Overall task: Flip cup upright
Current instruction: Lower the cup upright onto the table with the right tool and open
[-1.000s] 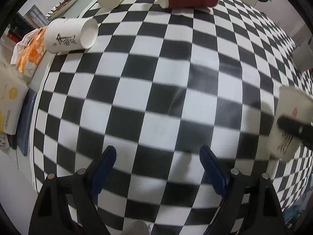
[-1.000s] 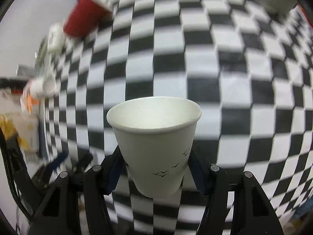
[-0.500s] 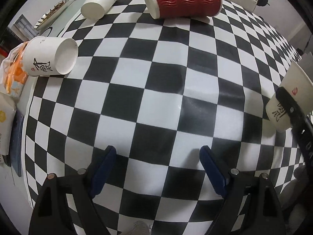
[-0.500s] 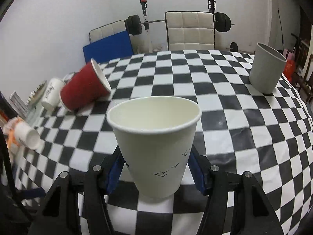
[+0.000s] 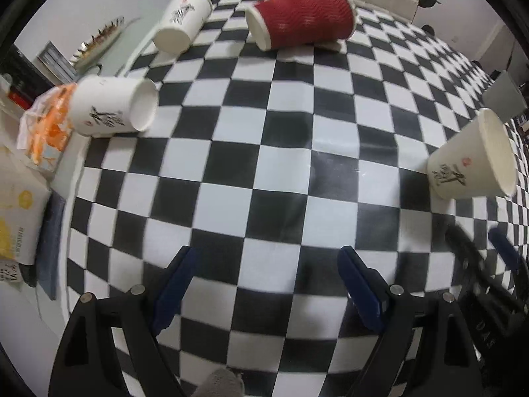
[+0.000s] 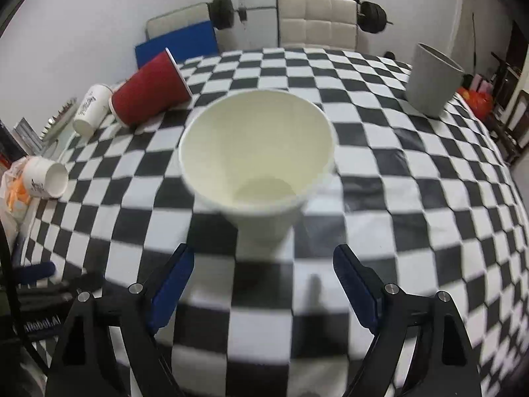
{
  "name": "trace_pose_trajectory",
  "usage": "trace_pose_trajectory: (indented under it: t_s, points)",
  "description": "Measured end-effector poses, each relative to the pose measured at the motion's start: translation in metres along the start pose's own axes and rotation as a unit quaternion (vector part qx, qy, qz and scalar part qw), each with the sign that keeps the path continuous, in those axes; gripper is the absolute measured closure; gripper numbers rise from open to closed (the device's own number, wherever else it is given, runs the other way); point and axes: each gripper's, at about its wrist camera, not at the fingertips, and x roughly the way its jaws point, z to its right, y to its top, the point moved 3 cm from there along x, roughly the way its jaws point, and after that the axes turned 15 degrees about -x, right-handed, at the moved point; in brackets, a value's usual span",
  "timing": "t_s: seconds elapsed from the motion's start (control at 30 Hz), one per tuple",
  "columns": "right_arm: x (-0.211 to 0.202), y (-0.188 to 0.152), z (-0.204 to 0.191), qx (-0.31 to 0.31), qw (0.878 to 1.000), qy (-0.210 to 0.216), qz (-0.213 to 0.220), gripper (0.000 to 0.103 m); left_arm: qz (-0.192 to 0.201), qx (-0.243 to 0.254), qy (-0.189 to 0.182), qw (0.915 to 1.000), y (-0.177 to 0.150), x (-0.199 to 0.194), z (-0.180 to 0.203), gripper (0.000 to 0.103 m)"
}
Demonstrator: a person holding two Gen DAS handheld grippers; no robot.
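A white paper cup (image 6: 261, 165) stands upright on the checkered table (image 6: 413, 198), just ahead of my right gripper (image 6: 263, 279), which is open and apart from it. The same cup shows at the right of the left wrist view (image 5: 472, 162). My left gripper (image 5: 264, 281) is open and empty over the table. A red ribbed cup (image 5: 302, 16) lies on its side at the far edge. Two white cups with black calligraphy lie on their sides: one at far left (image 5: 114, 106), one at the back (image 5: 182, 21).
A grey upright cup (image 6: 431, 79) stands at the table's far right. An orange-and-white packet (image 5: 46, 125) and boxes lie off the table's left edge. A white chair (image 6: 317, 21) and a barbell stand behind the table.
My right gripper opened and let go of the white cup, which now stands on the table; the gripper drew back. The left gripper shifted slightly.
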Motion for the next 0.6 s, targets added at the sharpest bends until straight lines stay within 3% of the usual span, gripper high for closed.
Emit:
trace_pose_trajectory:
  t_s: [0.1,0.27,0.6]
  points:
    - [-0.028,-0.016,0.003,0.013,0.999,-0.016,-0.029,0.015,0.017,0.007,-0.003,0.9998,-0.011,-0.024,-0.002,0.004]
    - [-0.089,-0.031,0.02,0.039,0.997,-0.048,-0.051,0.015,0.044,0.026,-0.019,0.9985,-0.011,-0.079,0.016,0.004]
    - [-0.235,-0.026,0.045,0.044,0.997,-0.065,-0.024,0.015,0.095,0.045,-0.06,0.9926,-0.022,-0.187,0.04,0.004]
